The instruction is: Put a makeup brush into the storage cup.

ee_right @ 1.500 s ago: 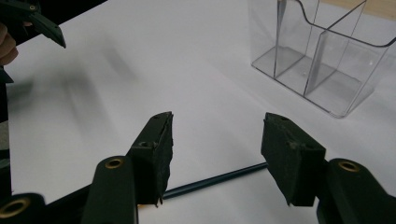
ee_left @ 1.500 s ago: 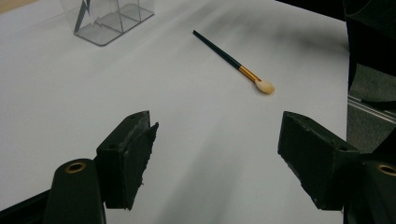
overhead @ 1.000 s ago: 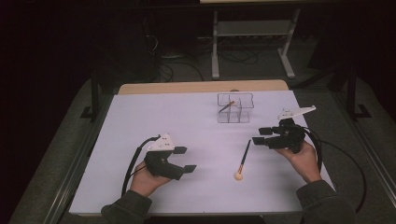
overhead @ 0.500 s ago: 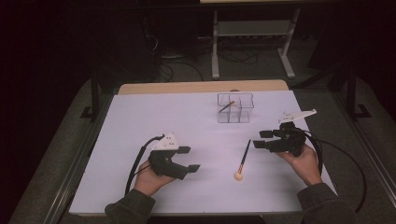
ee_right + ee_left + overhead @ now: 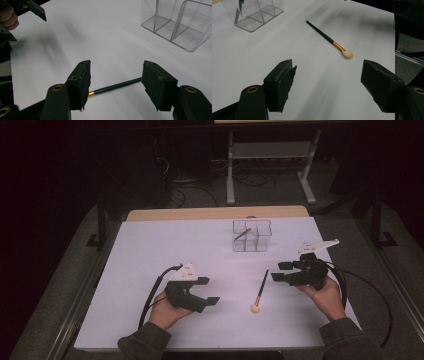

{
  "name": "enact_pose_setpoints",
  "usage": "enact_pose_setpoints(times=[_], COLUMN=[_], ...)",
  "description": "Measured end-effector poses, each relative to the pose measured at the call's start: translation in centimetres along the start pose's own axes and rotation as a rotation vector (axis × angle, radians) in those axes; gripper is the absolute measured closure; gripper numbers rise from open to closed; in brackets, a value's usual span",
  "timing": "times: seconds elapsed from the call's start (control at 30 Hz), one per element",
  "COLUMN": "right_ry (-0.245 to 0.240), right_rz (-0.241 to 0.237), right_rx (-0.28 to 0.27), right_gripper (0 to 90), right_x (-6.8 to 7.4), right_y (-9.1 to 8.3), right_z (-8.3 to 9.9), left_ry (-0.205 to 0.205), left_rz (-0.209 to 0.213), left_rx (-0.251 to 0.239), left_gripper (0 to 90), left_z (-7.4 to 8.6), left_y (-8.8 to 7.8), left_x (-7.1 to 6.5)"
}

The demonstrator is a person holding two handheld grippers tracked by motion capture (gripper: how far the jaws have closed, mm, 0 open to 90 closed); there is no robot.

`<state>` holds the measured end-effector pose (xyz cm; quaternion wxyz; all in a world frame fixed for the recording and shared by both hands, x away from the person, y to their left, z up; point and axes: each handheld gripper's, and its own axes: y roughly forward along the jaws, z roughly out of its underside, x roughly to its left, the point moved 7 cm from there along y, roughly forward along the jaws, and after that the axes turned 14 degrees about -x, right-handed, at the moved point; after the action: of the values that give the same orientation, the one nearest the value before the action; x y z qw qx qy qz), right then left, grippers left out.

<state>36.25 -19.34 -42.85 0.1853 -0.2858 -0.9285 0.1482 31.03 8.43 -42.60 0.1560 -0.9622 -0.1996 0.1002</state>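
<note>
Brush (image 5: 260, 291): light, thin, stiff, rolls easily; pinch mid-handle. Right tool (image 5: 278, 271) open beside it; left tool (image 5: 209, 290) open, empty.

Both hands carry a matte black two-jaw left gripper (image 5: 206, 291) and right gripper (image 5: 281, 271), each topped by a pale grey three-cornered plate and trailing a black cable. Brass-ringed screw holes sit behind blocky, scuffed black pads (image 5: 283, 83). Dark olive sleeves (image 5: 145, 345) cover both forearms.

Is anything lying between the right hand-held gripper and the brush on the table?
Nothing visible. The right hand-held gripper has open jaws just above the brush, with bare table around it.
</note>
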Motion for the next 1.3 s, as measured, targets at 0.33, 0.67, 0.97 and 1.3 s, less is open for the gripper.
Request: enact_pose_setpoints(times=[0.33, 0.67, 0.97, 1.3], right_ry=[-0.001, -0.002, 0.003, 0.007], right_rz=[-0.002, -0.005, -0.009, -0.011], right_rx=[0.004, 0.005, 0.012, 0.012], right_gripper=[39.2, 38.8, 38.3, 37.7], right_x=[0.1, 0.3, 0.3, 0.5], right_y=[0.0, -0.4, -0.3, -0.5], right_z=[0.8, 1.5, 2.3, 2.7], left_ry=[0.001, 0.002, -0.003, -0.007], left_rz=[0.018, 0.031, 0.035, 0.037], left_rx=[0.006, 0.013, 0.011, 0.015], left_gripper=[25.6, 25.5, 25.5, 25.5], left_z=[-0.1, -0.2, -0.3, -0.4], left_y=[1.3, 2.3, 3.0, 3.1], left_x=[-0.4, -0.7, -0.8, -0.8])
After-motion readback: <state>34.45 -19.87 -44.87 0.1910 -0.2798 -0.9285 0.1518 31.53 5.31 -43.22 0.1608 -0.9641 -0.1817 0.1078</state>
